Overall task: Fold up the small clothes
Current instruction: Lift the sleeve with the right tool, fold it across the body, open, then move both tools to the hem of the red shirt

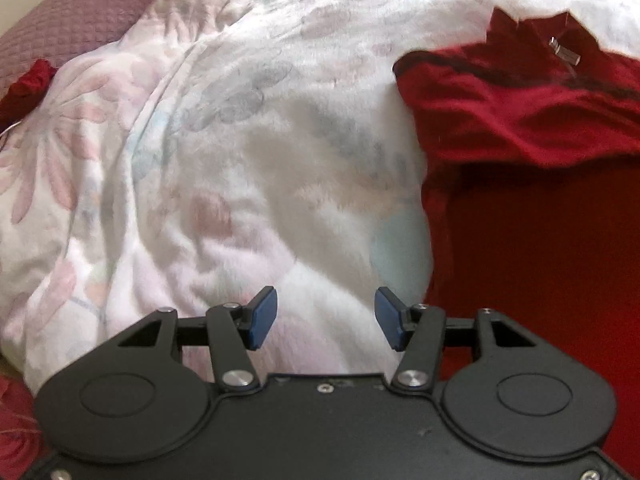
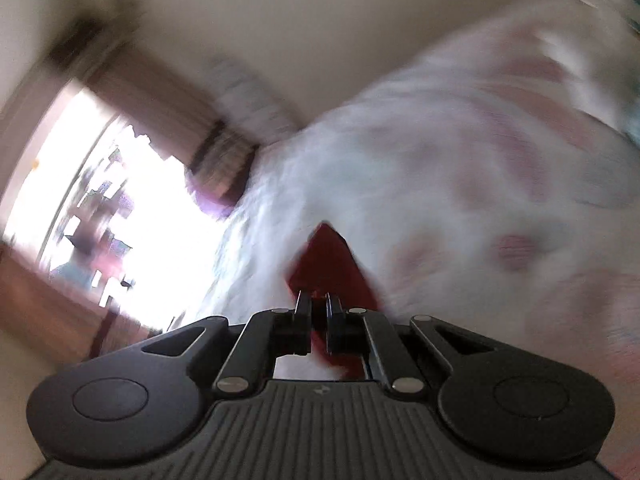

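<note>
While the red shirt [image 1: 520, 120] sprawls on the floral duvet [image 1: 240, 140] off to the right of the left gripper [image 1: 326, 318], its blue pads sit wide apart, empty; right gripper [image 2: 319, 306] pinches a red corner [image 2: 328, 260], view's blurry.

Gaping left gripper [image 1: 325, 318] above floral duvet [image 1: 240, 140]

I see bare floral duvet [image 1: 248, 168] ahead of my left gripper [image 1: 326, 318]. The red garment [image 1: 520, 128] blocks its right side.
</note>
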Available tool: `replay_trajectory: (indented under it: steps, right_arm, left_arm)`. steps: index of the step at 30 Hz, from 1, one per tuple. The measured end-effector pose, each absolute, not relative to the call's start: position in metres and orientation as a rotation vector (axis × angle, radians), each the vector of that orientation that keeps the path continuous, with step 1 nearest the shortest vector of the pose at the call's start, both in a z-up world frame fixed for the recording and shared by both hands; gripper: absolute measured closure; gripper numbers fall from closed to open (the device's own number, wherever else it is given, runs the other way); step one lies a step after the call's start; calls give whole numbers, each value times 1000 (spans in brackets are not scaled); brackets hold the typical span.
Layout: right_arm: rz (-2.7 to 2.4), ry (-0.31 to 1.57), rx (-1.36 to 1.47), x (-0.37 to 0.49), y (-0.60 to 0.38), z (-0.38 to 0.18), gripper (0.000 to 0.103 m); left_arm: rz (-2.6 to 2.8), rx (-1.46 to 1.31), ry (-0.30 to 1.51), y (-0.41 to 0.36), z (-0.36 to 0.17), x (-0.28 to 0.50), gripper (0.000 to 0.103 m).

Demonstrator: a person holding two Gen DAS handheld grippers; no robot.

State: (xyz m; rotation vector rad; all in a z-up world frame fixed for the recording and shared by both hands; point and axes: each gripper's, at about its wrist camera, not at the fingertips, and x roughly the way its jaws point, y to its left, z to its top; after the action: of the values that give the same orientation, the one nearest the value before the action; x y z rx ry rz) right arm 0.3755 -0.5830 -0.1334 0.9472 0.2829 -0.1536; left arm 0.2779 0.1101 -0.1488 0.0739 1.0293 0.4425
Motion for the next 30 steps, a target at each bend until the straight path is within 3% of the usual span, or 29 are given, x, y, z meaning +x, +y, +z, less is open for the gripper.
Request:
replay_trajectory:
  steps: [10,21,26,28,30]
  right_arm:
    - [67,403,669,386,-399,-87,97]
    - [354,527,615,359,-164,-81,97]
    - [381,698,554,338,-72,-124,94]
    - [351,777,500,333,-48,-145,83]
    - [347,842,464,329,-30,-166,86]
  left_arm:
    - [375,-5,953,142,-138,294,47]
    - [371,-161,957,185,-141,274,47]
    - [348,-176,951,183,-137,270,48]
    - [339,-178,948,182,-135,271,48]
    - [337,-179,946,181,-135,270,48]
